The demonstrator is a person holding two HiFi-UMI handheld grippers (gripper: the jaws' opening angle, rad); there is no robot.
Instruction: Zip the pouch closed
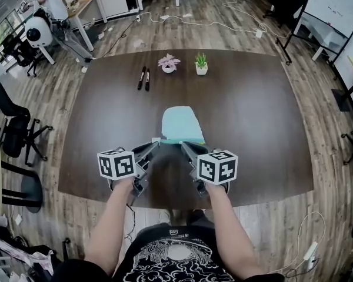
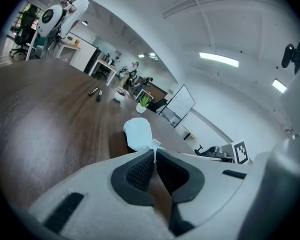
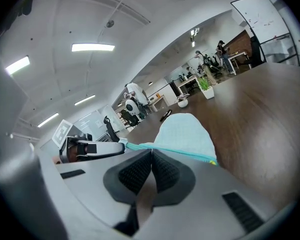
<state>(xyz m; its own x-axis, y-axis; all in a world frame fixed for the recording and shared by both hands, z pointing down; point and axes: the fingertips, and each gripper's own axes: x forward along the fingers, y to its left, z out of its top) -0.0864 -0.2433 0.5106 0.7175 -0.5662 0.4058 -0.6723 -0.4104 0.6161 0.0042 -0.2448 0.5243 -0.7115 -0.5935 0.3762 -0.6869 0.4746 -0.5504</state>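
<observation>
Head view shows a light blue pouch (image 1: 181,124) lying flat in the middle of the dark worktop (image 1: 253,116), with both tongs at its near edge. Two pens (image 1: 144,78) and two little plants (image 1: 201,63) sit far back, well away from it.

Looking at the left gripper view, the left tongs (image 2: 154,156) are squeezed tight on a small pale tab (image 2: 154,145) at the corner of the pouch. The tab pokes up between the black pads. In the right gripper view, the right tongs (image 3: 151,154) are squeezed together too, right at the green zip (image 3: 140,146) that runs along the pouch edge.

I think the zipping step is going on now. One side holds the pouch still and the other side is set to pull along the zip. Next, the right tongs would need to slide straight along the green line while the left tongs keep the corner from moving. If the pull goes crooked, the pouch may bunch up.

Some things are hard to see. The zip pull itself is hidden by the right pads, so I am only guessing that it is pinched. I cannot tell how much of the zip is already done, because the tongs and their marker cubes cover the near edge from above.
</observation>
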